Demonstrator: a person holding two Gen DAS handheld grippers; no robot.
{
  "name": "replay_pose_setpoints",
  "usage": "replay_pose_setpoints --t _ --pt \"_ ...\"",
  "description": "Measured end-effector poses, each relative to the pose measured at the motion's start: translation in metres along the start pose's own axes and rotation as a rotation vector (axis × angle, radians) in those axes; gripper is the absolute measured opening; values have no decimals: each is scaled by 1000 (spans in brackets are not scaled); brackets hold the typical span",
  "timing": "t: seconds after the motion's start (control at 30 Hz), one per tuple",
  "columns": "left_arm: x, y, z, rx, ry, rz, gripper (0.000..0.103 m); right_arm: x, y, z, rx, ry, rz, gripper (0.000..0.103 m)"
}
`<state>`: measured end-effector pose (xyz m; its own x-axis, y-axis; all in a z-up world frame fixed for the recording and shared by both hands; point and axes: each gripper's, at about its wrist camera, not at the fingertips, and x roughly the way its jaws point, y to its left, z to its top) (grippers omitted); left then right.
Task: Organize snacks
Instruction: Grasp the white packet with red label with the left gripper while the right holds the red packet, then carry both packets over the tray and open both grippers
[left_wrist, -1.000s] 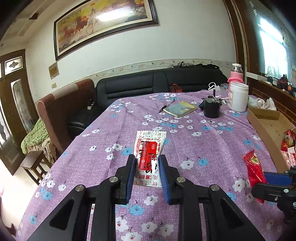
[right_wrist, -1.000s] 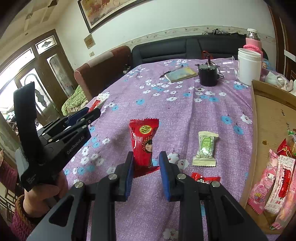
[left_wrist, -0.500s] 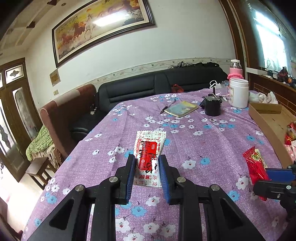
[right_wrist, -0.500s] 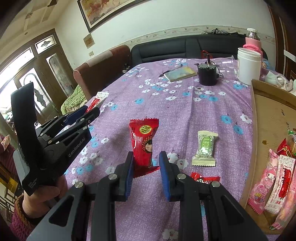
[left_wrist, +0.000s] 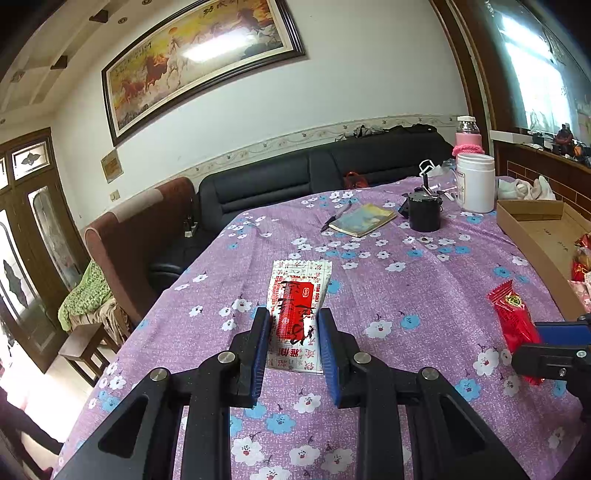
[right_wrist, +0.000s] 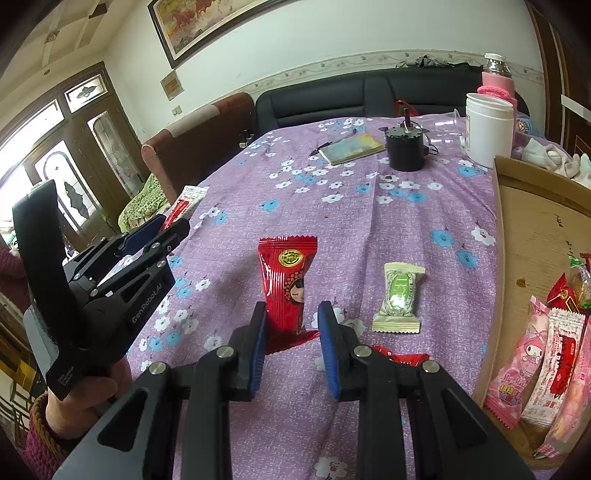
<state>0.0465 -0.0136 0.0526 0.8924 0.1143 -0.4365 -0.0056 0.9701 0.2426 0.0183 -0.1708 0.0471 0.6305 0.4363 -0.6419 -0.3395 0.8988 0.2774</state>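
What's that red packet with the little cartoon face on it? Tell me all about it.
The red snack packet is a glossy plastic wrapper with crimped, zigzag ends, a gold round emblem near the top and a cartoon girl's face below. It stands tilted up off the purple flowered tablecloth, its lower end pinched between the right gripper blue pads.

Table (right_wrist: 424, 236): green snack (right_wrist: 399, 291), notebook (right_wrist: 351, 147), cardboard tray (right_wrist: 532, 236).

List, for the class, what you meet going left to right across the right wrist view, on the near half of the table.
Left gripper → red packet → green candy → cardboard box
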Motion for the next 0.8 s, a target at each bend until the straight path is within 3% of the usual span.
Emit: replay_pose_setpoints --t 0.8 --pt "-3 -4 0 28 -19 24 28 -13 -23 9 69 -44 -27 26"
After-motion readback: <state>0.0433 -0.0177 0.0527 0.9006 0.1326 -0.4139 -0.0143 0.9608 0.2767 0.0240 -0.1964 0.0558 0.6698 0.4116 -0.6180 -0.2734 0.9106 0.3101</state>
